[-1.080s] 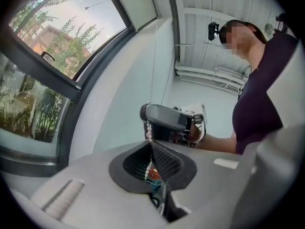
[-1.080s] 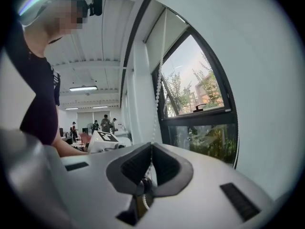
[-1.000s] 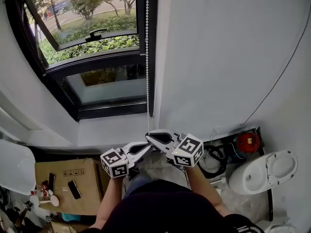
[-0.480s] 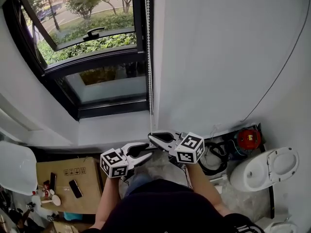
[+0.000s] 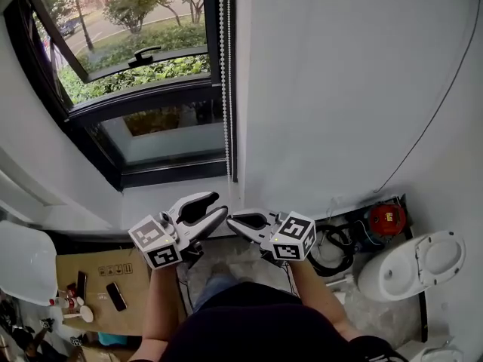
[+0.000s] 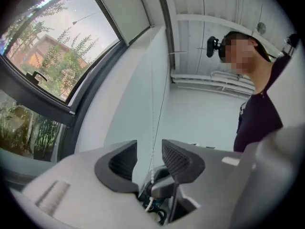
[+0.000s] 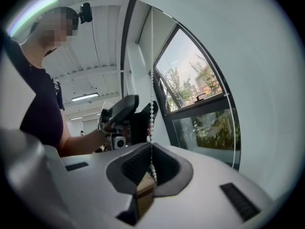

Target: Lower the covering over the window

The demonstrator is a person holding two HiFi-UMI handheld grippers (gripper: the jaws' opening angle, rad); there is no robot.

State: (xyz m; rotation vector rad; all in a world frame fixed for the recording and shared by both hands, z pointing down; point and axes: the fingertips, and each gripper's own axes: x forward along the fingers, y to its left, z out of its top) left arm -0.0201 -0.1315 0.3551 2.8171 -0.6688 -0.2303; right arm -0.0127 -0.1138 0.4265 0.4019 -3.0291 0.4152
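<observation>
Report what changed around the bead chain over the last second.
The left gripper has just opened, letting go of the bead chain, and moved up along it toward the window. The chain now runs free between its jaws. The right gripper stayed where it was, shut on the chain. The window looks unchanged.

White wall point(image 5: 339, 89) beside dark-framed window point(image 5: 139, 89), daylight outside.

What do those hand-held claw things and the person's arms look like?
The left gripper and right gripper have pale grey plastic bodies, dark ribbed pads and a cube of black-and-white square markers. The person wears a dark short-sleeved top.
</observation>
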